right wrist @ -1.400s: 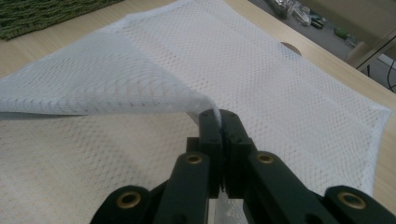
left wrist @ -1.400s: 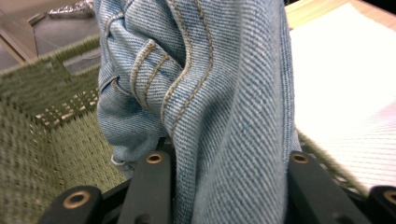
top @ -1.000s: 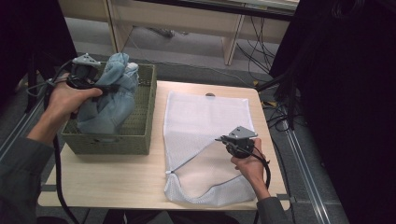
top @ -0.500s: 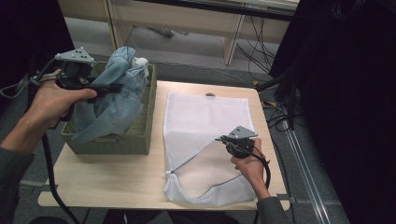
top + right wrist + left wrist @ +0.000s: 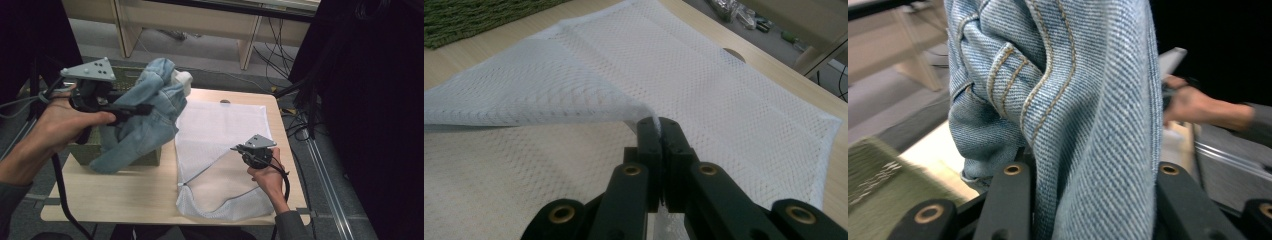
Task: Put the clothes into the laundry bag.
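L gripper [image 5: 142, 108] is clamped on a thick fold of the denim garment [image 5: 142, 125]; in the left gripper view the jaws stand either side of the bunched jeans cloth [image 5: 1073, 100], seams running up between them, so the grip looks secure. The garment hangs from that hold, clear of the green basket [image 5: 90, 150], its lower end drooping over the basket's front edge towards the table [image 5: 125, 195]. R gripper [image 5: 240, 149] is pinched tight on the top layer of the white mesh laundry bag [image 5: 220, 125]; in the right gripper view the jaws meet on the mesh edge [image 5: 574, 100] and lift it off the lower layer, making a shallow mouth on the side facing the basket. The bag lies flat otherwise, occupying the right half of the table, approx. alongside the basket. Assessment: step in hand is the transfer, i.e. garment out of the basket and en route to the bag, with the bag mouth held up in readiness. Not yet done: the garment is beside the bag, not inside it. Next move calls for carrying the denim across and feeding its trailing end into the gap first. The mouth looks low for so bulky a bundle; R gripper prob. needs to raise the mesh higher. Risk: hanging cloth snags the bag's edge.
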{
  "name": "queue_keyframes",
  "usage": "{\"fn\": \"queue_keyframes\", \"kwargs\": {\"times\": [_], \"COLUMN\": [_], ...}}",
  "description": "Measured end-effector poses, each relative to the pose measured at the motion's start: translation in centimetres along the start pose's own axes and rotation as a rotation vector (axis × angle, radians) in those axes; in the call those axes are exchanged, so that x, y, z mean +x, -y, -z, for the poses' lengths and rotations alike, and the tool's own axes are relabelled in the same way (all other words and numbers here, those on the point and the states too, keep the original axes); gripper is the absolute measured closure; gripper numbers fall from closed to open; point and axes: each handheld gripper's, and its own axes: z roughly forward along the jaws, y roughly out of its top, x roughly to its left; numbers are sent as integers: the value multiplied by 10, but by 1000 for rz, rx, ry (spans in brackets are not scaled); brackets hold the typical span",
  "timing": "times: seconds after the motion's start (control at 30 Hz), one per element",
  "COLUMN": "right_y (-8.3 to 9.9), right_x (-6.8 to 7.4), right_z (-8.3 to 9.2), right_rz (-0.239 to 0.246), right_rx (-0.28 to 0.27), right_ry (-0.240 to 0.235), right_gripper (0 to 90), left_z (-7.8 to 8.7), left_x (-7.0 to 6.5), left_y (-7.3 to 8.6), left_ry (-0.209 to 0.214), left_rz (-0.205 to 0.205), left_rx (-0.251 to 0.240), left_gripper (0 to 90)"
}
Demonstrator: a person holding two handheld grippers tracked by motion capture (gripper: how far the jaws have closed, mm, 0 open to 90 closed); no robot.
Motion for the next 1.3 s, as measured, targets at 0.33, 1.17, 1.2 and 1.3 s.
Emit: {"fn": "queue_keyframes", "kwargs": {"times": [0.33,1.17,1.2,1.3], "right_y": [-1,-9,-11,-15], "right_x": [-1,-7,-6,-3], "right_z": [0,14,14,16], "right_rz": [8,-25,-22,-14], "right_rx": [-14,-86,-100,-102], "right_ry": [9,11,15,13], "right_gripper": [895,900,900,900], "left_z": [-23,-163,-168,-184], "left_x": [-44,-79,-81,-86], "left_y": [2,96,97,100], "left_ry": [172,315,316,313], "left_rz": [-13,-49,-63,-90], "left_rx": [-16,201,211,242], "left_gripper": [657,650,650,648]}}
